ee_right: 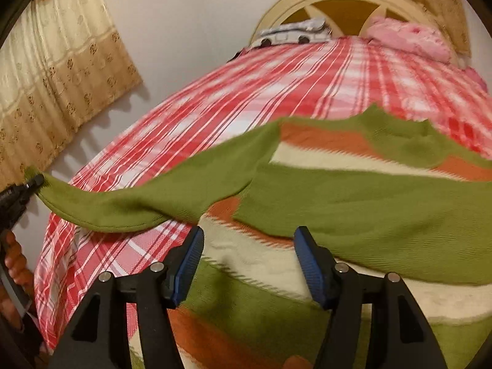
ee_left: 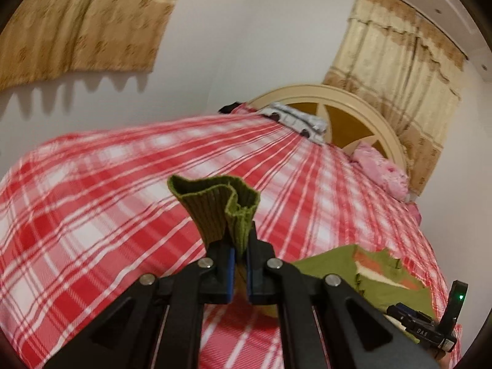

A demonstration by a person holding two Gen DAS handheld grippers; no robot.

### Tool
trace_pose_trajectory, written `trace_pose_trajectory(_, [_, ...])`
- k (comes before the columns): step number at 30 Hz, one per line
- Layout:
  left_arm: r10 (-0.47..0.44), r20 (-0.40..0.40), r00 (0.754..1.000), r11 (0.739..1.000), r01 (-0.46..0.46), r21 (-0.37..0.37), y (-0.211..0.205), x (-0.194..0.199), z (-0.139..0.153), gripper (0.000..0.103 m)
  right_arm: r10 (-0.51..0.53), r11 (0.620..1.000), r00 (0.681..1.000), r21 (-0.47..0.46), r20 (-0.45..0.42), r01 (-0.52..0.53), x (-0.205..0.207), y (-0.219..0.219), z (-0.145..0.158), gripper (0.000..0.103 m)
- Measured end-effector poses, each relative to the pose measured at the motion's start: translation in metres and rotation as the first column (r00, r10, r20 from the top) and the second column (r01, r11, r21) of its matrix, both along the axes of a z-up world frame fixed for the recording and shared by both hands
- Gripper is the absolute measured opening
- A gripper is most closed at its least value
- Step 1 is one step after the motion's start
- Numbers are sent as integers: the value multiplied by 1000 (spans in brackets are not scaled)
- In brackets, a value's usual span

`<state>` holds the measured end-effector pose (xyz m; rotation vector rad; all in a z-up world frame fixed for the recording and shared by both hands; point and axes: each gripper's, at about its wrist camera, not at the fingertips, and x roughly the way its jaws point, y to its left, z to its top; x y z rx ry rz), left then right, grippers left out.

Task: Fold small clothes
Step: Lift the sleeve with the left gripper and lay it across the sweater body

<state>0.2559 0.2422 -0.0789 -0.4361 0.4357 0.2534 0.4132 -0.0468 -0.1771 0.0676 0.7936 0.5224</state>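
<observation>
A small green sweater with orange and cream stripes (ee_right: 353, 184) lies on the red plaid bed. My left gripper (ee_left: 241, 246) is shut on the ribbed green cuff (ee_left: 215, 206) of its sleeve, holding it lifted above the bed. In the right wrist view the sleeve (ee_right: 123, 209) stretches left to the left gripper (ee_right: 30, 184) at the frame's edge. My right gripper (ee_right: 249, 240) is open and empty, its blue pads (ee_right: 310, 264) hovering just above the sweater's body. The sweater's body also shows in the left wrist view (ee_left: 353, 264) at the lower right.
The red and white plaid bedsheet (ee_left: 107, 184) covers the bed. A cream round headboard (ee_left: 353, 113) stands at the far end with a car-print pillow (ee_left: 295, 120) and a pink pillow (ee_left: 381, 169). Beige curtains (ee_right: 55, 77) hang on the white wall.
</observation>
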Motion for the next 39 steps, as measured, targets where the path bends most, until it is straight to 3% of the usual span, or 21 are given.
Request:
trace_pose_trajectory(8, [-71, 98, 993, 997, 68, 29, -27, 19, 47, 5, -104, 994, 994, 27, -24, 104, -23, -52, 5, 63])
trace_pose_trajectory(14, [-117, 166, 979, 992, 107, 72, -48, 25, 83, 5, -126, 990, 992, 63, -19, 127, -47, -78, 7, 63])
trace_pose_trajectory(23, [-226, 205, 952, 972, 208, 109, -99, 42, 107, 5, -139, 985, 990, 101, 10, 137, -72, -106, 18, 63])
trace_pose_trajectory(39, [-445, 166, 880, 887, 408, 216, -234, 97, 122, 5, -245, 956, 969, 164, -6, 243, -113, -193, 16, 63])
